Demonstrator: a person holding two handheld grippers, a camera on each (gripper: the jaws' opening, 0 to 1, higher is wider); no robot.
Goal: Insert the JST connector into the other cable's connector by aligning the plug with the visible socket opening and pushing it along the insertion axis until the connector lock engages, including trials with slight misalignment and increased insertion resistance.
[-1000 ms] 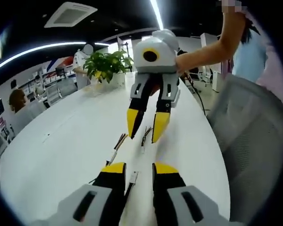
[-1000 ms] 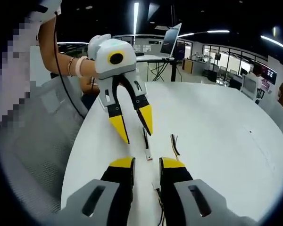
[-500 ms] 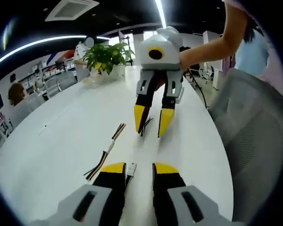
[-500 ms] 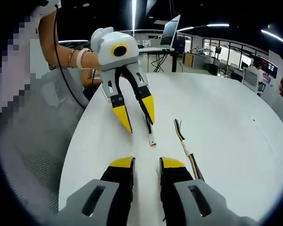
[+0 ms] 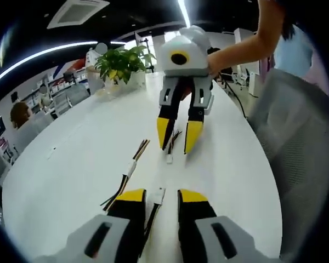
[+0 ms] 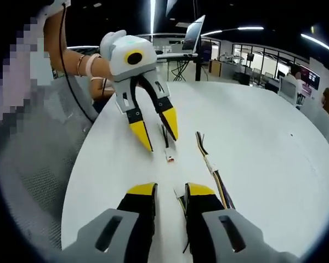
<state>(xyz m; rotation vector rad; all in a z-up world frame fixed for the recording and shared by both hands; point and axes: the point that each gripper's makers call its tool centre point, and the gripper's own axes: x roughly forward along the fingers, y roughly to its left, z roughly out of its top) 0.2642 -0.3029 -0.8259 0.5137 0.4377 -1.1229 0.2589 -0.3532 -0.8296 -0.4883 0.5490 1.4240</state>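
**Inspector:** Hand-held gripper status, left unit [image 5: 160, 203]?

**Assistant:** Jaws apart, nothing between them. A cable's white connector [image 5: 159, 195] lies on the desk [image 5: 71, 164] in the gap at the yellow tips, its dark wires trailing back under the left jaw.

**Inspector:** Right hand-held gripper [image 6: 170, 190]?

**Assistant:** Jaws likewise apart and empty. In the left gripper view it [image 5: 179, 135] points down over the second cable, whose connector [image 5: 169, 159] lies on the desk just below its tips. I cannot tell whether the tips touch the wires.

**Inspector:** Are the two connectors joined?

**Assistant:** No. They lie apart, roughly in line, between the two grippers.

**Inspector:** Anything else on the desk?

**Assistant:** A third wire bundle [image 5: 130, 169] with a white tag lies beside them. A potted plant [image 5: 120, 64] stands at the far end. A mesh chair [image 5: 304, 142] sits beside the desk.
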